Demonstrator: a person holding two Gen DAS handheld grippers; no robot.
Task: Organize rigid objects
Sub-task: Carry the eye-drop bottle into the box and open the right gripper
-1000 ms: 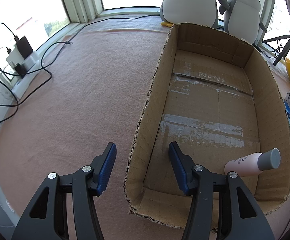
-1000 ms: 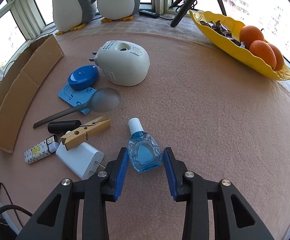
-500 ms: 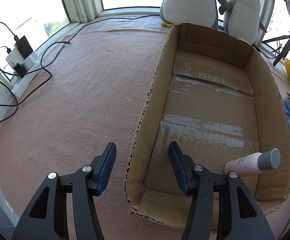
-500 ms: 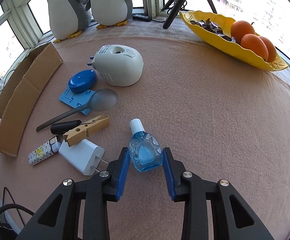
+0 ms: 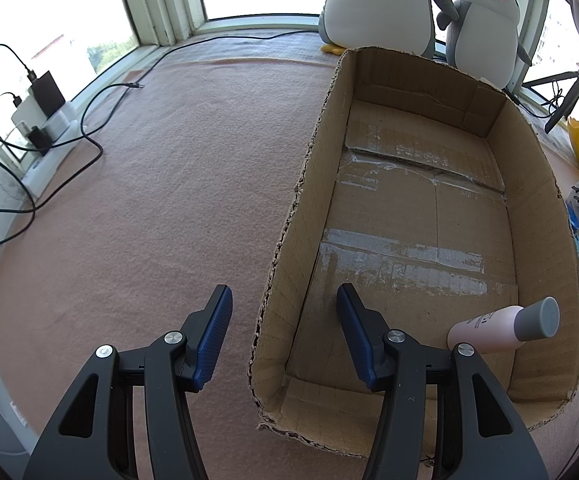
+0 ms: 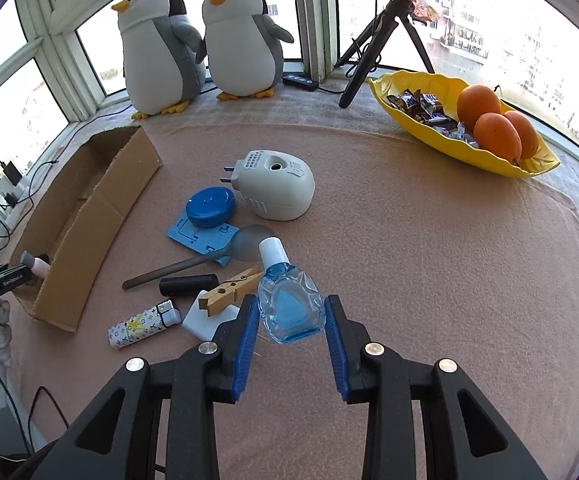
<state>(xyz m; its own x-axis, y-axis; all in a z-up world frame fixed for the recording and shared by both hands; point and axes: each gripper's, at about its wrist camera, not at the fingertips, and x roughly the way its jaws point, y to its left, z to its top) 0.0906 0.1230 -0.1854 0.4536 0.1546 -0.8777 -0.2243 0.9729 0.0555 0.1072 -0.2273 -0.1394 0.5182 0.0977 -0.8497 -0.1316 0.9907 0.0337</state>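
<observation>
My right gripper [image 6: 291, 301] is shut on a clear blue dropper bottle [image 6: 291, 310] with a white cap and holds it off the pink cloth, above the loose items. An open cardboard box [image 6: 101, 208] lies to the left. In the left wrist view the box [image 5: 529, 184] holds a pink bottle [image 5: 489, 330] with a grey cap near its front right corner. My left gripper [image 5: 283, 298] hangs open over the box's left wall, one finger on each side, the pads clear of the cardboard.
On the cloth lie a white plug-in device [image 6: 277, 188], a blue round case [image 6: 209, 206], a grey spoon [image 6: 209, 258], a black cylinder [image 6: 187, 284], a clothespin [image 6: 231, 290], a lighter [image 6: 143, 324] and a white charger [image 6: 199, 320]. A yellow fruit dish [image 6: 429, 136], two plush penguins [image 6: 161, 56] and a tripod [image 6: 377, 40] stand behind. A power strip with cables [image 5: 37, 120] sits far left.
My right gripper has risen with the dropper bottle, lifting it off the cloth; the items below look smaller. The left gripper has not moved.
</observation>
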